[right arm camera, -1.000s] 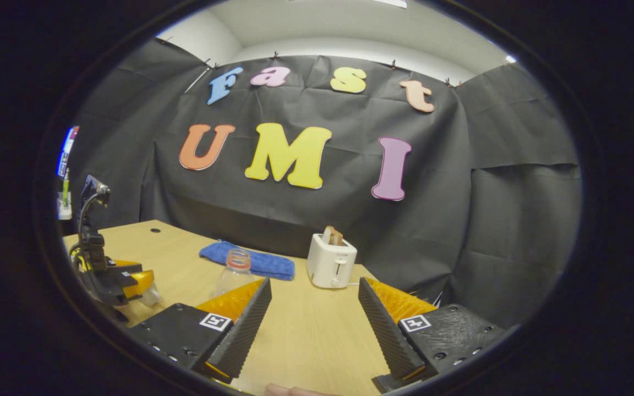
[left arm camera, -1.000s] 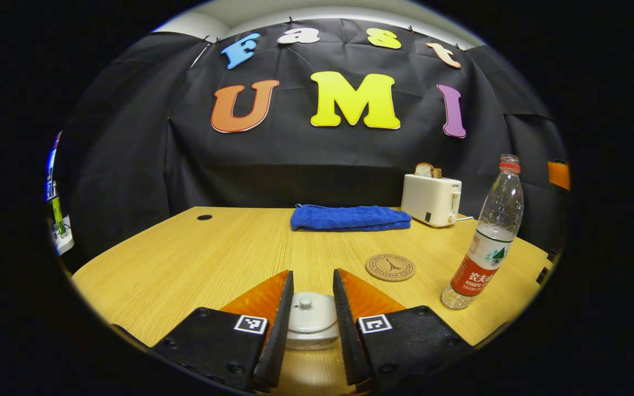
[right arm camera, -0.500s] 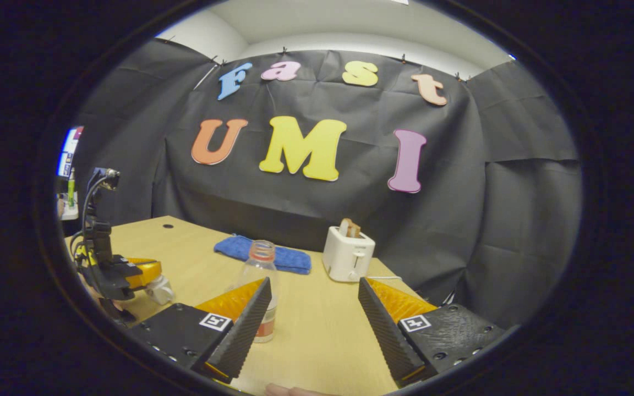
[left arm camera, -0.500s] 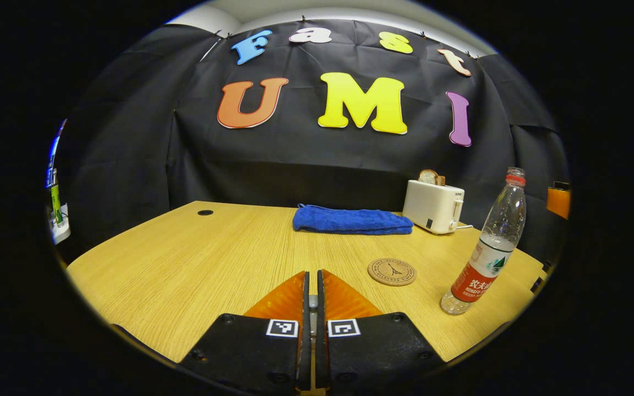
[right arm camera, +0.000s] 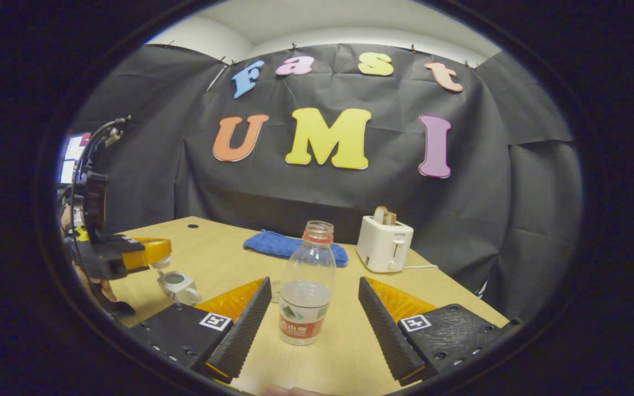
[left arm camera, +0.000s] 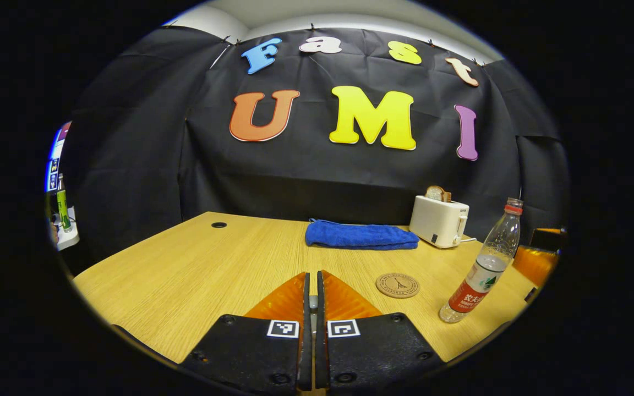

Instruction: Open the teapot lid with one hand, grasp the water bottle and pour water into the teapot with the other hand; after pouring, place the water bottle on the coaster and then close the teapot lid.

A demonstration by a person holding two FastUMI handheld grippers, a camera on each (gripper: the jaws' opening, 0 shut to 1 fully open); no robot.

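The upright clear plastic water bottle (right arm camera: 307, 286) stands centre-frame between the right gripper (right arm camera: 312, 308)'s spread jaws; the left gripper (left arm camera: 310, 300) pinches the lid knob.

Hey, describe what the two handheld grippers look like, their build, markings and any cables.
Each gripper, left and right, has two wedge-shaped fingers on black blocks that carry small square black-and-white tags. The right gripper's inner finger faces are ribbed. From the right gripper view, the left gripper has a black body with thin cables looping above.

The left gripper (left arm camera: 310, 308) is pinched nearly closed on something small and pale. Ahead to its right lies the coaster (left arm camera: 397, 285); the water bottle (left arm camera: 483, 264) stands farther right.
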